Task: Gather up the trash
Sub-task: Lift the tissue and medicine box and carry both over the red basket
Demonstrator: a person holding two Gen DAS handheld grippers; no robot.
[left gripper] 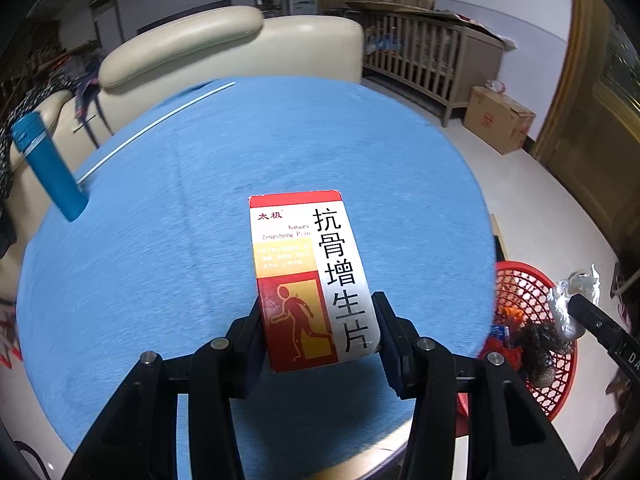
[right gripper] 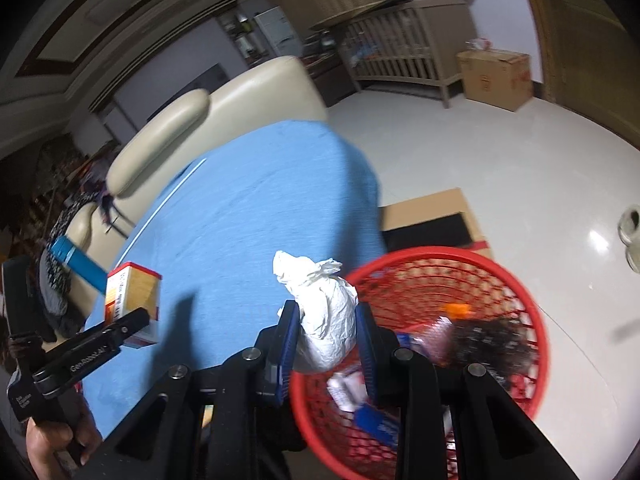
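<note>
A red, yellow and white medicine box [left gripper: 312, 280] with black Chinese print is clamped in my left gripper [left gripper: 320, 340], held above the blue-covered round table [left gripper: 180, 220]. The same box [right gripper: 134, 304] and the left gripper [right gripper: 136, 326] show at the left of the right wrist view. My right gripper [right gripper: 326, 336] is shut on a crumpled white tissue wad [right gripper: 324, 320], which hangs at the near rim of the red mesh basket [right gripper: 516, 288]. That basket [left gripper: 532, 280] stands on the floor to the table's right and holds several wrappers and a dark clump.
A blue cylindrical container [left gripper: 50, 168] and a thin white stick [left gripper: 152, 128] lie on the table's far left. A cream sofa [left gripper: 224, 48], a wooden crib [left gripper: 432, 56] and a cardboard box [left gripper: 498, 120] stand beyond. Flat cardboard [right gripper: 424, 208] lies on the floor.
</note>
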